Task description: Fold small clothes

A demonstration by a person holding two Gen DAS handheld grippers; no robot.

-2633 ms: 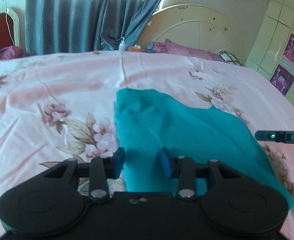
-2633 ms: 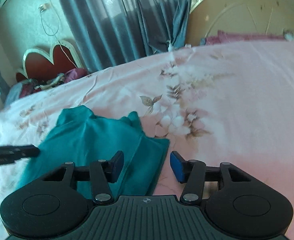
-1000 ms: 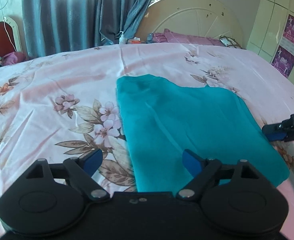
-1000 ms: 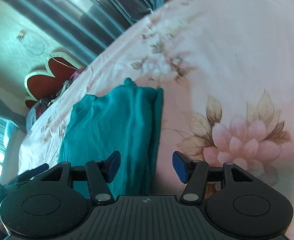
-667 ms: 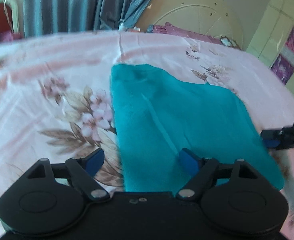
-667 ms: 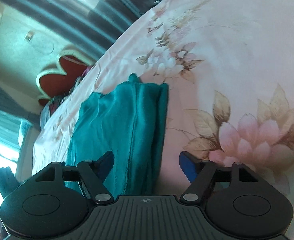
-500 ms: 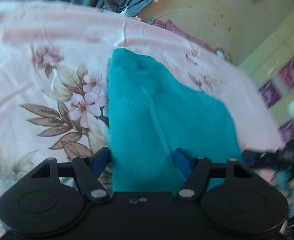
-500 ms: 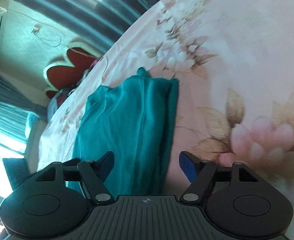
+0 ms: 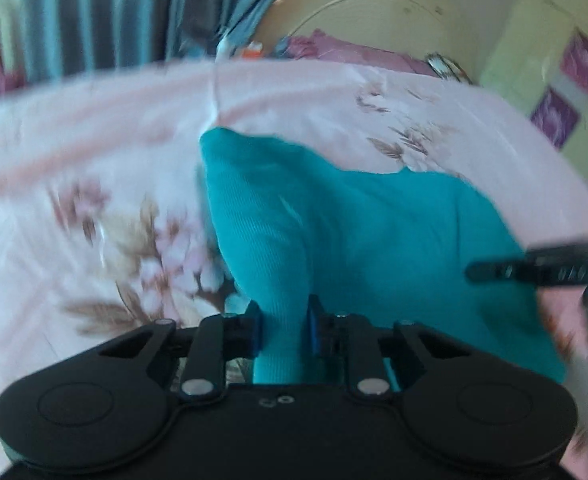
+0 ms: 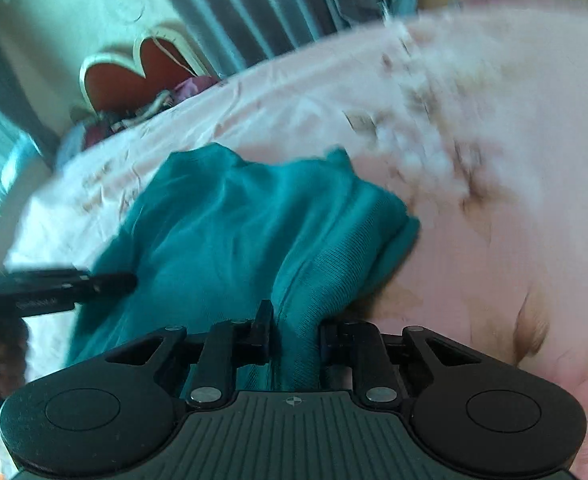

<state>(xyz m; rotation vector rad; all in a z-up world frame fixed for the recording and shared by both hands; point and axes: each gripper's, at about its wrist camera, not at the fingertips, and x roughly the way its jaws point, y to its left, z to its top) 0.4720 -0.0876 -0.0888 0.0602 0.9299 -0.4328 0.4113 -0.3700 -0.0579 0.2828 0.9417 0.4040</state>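
A teal garment point(image 9: 374, 232) lies folded on the pink floral bedsheet point(image 9: 94, 184). My left gripper point(image 9: 283, 328) is shut on its near left edge, and cloth bunches up between the blue pads. In the right wrist view my right gripper point(image 10: 294, 334) is shut on the near right edge of the same teal garment point(image 10: 230, 232), which rises in a ridge into the jaws. Each gripper shows as a dark bar in the other's view: the right one point(image 9: 534, 268) and the left one point(image 10: 62, 284). Both views are blurred by motion.
A cream headboard point(image 9: 374, 12) and purple pillows point(image 9: 346, 50) stand at the far end of the bed. Grey-blue curtains point(image 9: 106, 12) hang behind. A red heart-shaped headboard point(image 10: 134, 68) with piled clothes is at the far left. A tiled wall point(image 9: 566, 56) is on the right.
Both grippers were open above the garment's near edges. They have come down and shut on the cloth, which now bunches up between each pair of fingers.
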